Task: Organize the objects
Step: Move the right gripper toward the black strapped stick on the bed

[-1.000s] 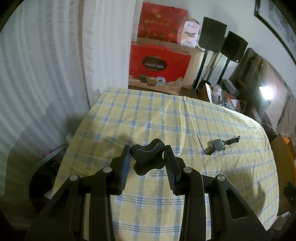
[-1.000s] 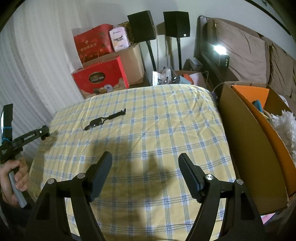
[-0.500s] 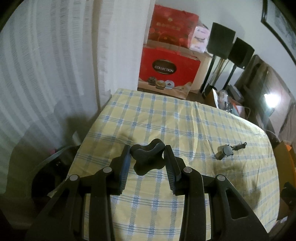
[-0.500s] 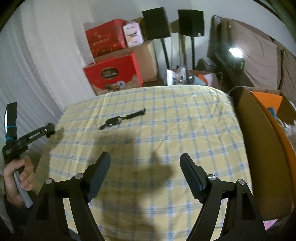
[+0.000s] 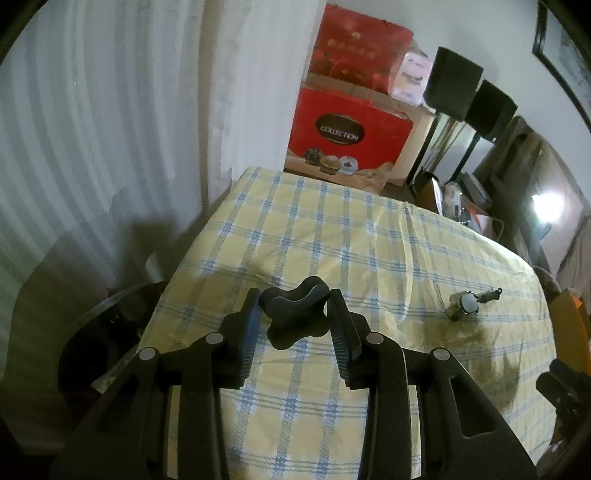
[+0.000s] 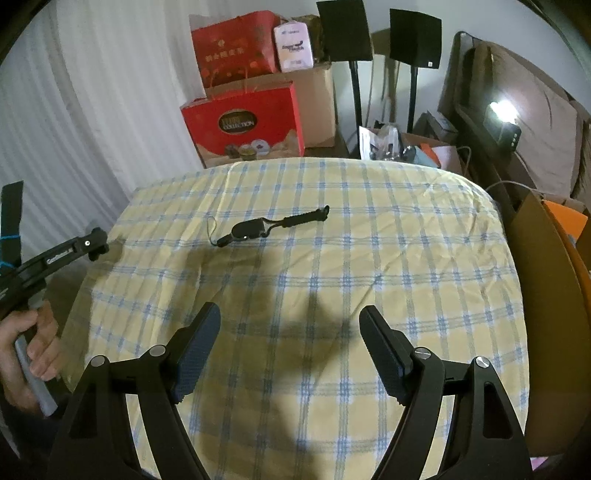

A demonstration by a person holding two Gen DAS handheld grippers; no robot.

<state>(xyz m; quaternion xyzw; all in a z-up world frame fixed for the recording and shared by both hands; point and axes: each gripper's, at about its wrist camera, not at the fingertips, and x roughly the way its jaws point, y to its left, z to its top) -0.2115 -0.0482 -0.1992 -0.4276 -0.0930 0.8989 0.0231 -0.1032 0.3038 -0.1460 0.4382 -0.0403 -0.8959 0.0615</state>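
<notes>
A black lobed knob (image 5: 295, 321) is clamped between the pads of my left gripper (image 5: 293, 297), which is shut on it above the near left part of the checked tablecloth (image 5: 332, 240). In the right wrist view the left gripper (image 6: 94, 245) reaches in from the left edge, with a hand (image 6: 33, 343) on its handle. My right gripper (image 6: 290, 317) stands open over the cloth with nothing between its fingers. A small black device on a strap (image 6: 255, 229) lies on the cloth ahead of it, to its left. The same black device (image 5: 467, 304) shows in the left wrist view.
An open cardboard box (image 6: 546, 258) stands against the table's right side. Red gift boxes (image 6: 243, 125) and two black speakers (image 6: 343, 29) on stands are behind the table. A white curtain (image 5: 110, 129) hangs on the left, with a dark round object (image 5: 107, 332) below the table's left edge.
Both grippers have drifted left across the table, so the cloth and the small black device sit further right in each view. The left gripper still holds the knob.
</notes>
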